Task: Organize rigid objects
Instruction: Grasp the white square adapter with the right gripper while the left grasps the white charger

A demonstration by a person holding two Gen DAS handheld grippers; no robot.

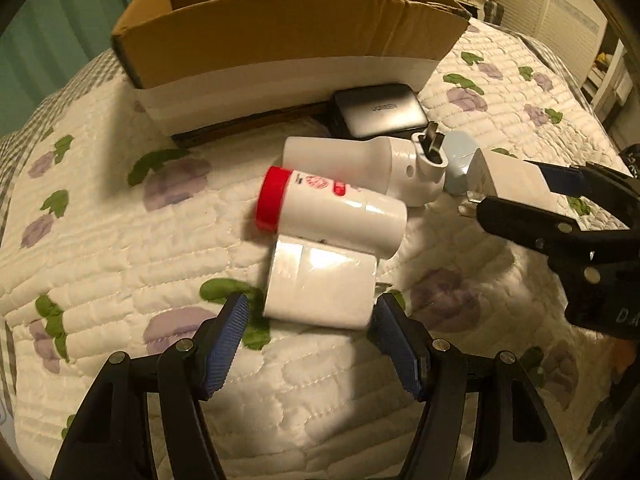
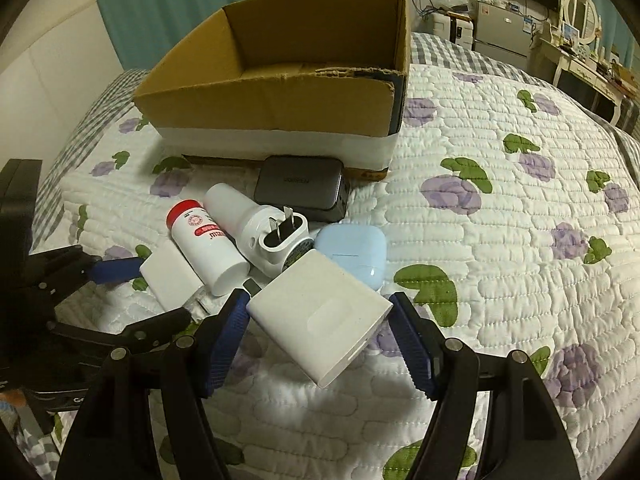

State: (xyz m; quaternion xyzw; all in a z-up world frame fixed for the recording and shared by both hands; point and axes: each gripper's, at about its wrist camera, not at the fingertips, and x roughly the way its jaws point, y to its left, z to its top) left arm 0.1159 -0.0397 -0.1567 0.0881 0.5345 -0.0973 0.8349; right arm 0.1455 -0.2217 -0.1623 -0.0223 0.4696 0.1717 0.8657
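Observation:
A pile of small items lies on the quilt before an open cardboard box [image 1: 280,36] [image 2: 276,92]. My left gripper [image 1: 312,340] is open, its fingers on either side of a white charger block [image 1: 320,284], which also shows in the right wrist view [image 2: 168,276]. My right gripper [image 2: 316,344] is open around a larger white adapter [image 2: 320,312], also visible in the left wrist view [image 1: 508,184]. Behind lie a red-capped white bottle [image 1: 332,208] [image 2: 208,244], a white plug-in device [image 1: 360,164] [image 2: 260,228], a grey charger [image 1: 380,110] [image 2: 304,188] and a pale blue earbud case [image 2: 354,248].
The quilted bedspread [image 2: 500,220] with purple flowers spreads to the right and front. A curtain [image 2: 200,0] hangs behind the box. A dresser with a mirror [image 2: 580,12] and other furniture stand at the far right.

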